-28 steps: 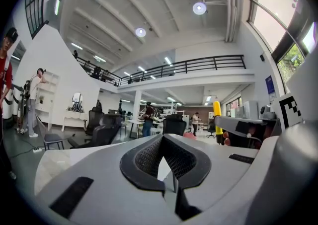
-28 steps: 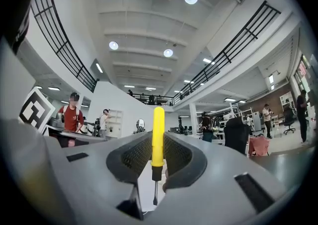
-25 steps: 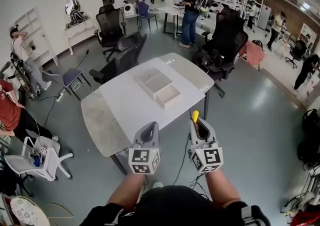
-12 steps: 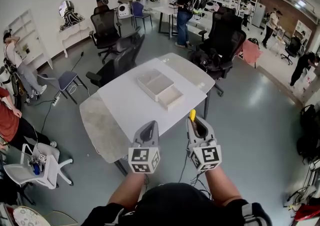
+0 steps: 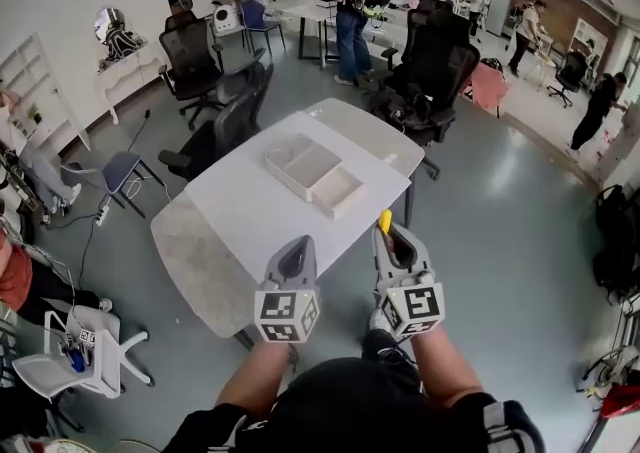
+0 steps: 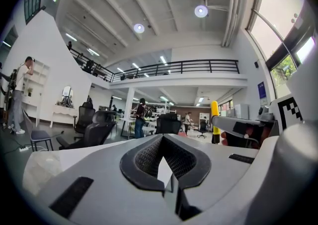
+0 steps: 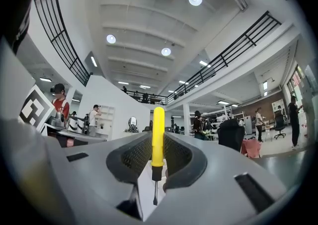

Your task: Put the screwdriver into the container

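Right gripper (image 5: 388, 238) jaws clamp the screwdriver (image 7: 158, 134); left gripper (image 5: 297, 255) jaws closed, empty. The bench (image 5: 250, 211) has drawn nearer; the container (image 5: 312, 174), mid-bench, looks almost reachable.

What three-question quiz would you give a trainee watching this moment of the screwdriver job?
1. Fill in: the right gripper is shut on the yellow-handled screwdriver, whose ___ end sticks out past the jaws.
2. True or false: the screwdriver lies inside the white two-compartment plastic container on the white-topped table.
3. What is between the jaws of the left gripper? A: a second screwdriver. B: nothing. C: the container's rim.

Key: 1 handle; 2 false, the right gripper holds it short of the table's near edge; 3 B, the jaws are together.
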`<state>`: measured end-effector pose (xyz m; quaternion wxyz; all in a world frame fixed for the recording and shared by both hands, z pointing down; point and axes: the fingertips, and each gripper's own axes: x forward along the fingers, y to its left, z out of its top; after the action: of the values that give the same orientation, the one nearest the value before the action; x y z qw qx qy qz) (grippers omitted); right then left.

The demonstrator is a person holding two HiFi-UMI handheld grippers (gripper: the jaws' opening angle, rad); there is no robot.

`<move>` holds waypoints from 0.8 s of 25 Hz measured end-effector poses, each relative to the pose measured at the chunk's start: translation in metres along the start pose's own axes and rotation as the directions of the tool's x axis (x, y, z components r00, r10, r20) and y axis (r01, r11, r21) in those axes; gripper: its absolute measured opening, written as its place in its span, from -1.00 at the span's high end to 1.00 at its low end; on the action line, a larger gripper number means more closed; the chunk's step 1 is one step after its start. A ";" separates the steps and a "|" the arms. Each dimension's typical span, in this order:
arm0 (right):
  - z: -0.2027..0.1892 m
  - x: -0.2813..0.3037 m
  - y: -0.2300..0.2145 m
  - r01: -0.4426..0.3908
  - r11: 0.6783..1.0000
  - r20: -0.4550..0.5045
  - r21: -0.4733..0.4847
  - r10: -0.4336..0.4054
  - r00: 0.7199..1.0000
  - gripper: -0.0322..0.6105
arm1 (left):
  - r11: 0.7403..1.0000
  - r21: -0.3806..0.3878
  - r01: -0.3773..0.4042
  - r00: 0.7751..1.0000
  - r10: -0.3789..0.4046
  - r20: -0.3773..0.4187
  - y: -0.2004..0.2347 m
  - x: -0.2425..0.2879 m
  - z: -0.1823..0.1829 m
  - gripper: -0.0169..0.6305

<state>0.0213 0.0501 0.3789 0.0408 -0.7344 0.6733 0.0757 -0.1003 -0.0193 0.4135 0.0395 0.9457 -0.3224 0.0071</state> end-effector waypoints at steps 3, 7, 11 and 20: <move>-0.004 0.009 -0.009 0.010 1.000 0.005 0.008 -0.010 1.000 0.70 | 1.000 0.016 0.007 1.000 -0.007 0.003 0.001 0.009 0.001 0.93; -0.007 0.034 -0.018 -0.003 1.000 0.022 0.014 0.003 1.000 0.70 | 1.000 0.028 -0.006 1.000 0.005 0.014 0.012 0.030 0.005 0.93; -0.014 0.061 -0.026 -0.030 0.999 0.026 0.026 0.029 0.999 0.70 | 0.999 0.033 -0.026 1.000 0.026 0.010 0.024 0.052 0.003 0.93; -0.034 0.135 -0.067 -0.080 0.996 0.017 0.049 0.079 0.997 0.69 | 0.998 0.031 -0.059 0.998 0.060 -0.010 0.042 0.129 0.000 0.93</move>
<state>0.1013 -0.0816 0.3871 0.0609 -0.7053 0.7032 0.0661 -0.0236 -0.1308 0.4213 0.0267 0.9362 -0.3501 0.0185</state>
